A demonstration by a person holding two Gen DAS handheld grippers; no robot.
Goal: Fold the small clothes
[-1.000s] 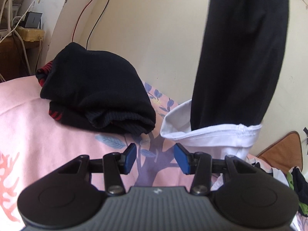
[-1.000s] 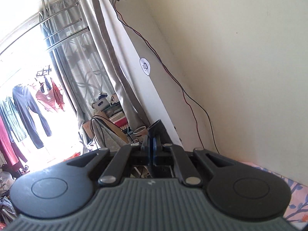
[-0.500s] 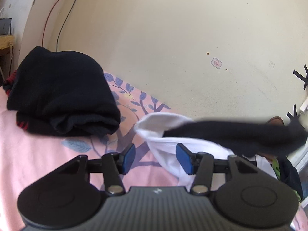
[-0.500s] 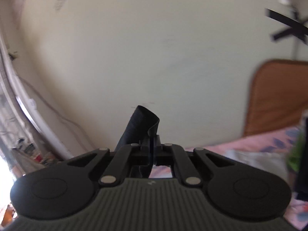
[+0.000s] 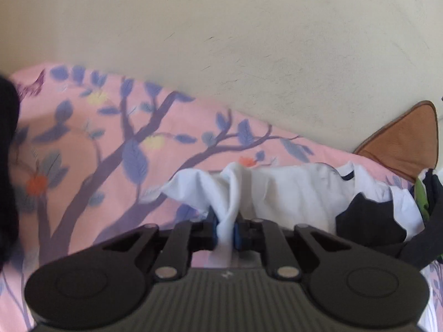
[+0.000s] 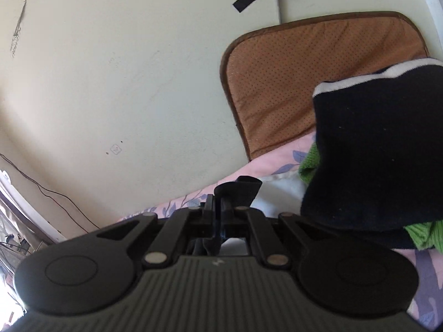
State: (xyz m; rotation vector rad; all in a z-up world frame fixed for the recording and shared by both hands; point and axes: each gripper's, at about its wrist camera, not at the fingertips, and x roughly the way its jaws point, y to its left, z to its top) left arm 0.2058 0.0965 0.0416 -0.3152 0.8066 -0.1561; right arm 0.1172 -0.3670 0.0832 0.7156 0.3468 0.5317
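Observation:
A white garment with black parts [image 5: 290, 191] lies crumpled on the pink floral bedsheet [image 5: 110, 144]. My left gripper [image 5: 224, 231] is closing its jaws on a bunched fold of the white cloth, which the blue pads press from both sides. A black part of the same garment [image 5: 365, 218] lies to the right. In the right wrist view my right gripper [image 6: 218, 217] is shut on a black strip of cloth [image 6: 241, 191] that sticks up past the fingertips. White cloth [image 6: 279, 191] shows just beyond it.
A folded dark pile [image 5: 7, 166] sits at the left edge. A black sock with a white rim [image 6: 373, 149] lies over green cloth [image 6: 310, 166] at the right. A brown cushion [image 6: 304, 77] leans on the cream wall [image 5: 221, 41] behind the bed.
The left gripper swung right, away from the dark folded pile, and closed on the white cloth. The right gripper dropped from high near the curtains to the bed, still holding the black cloth.

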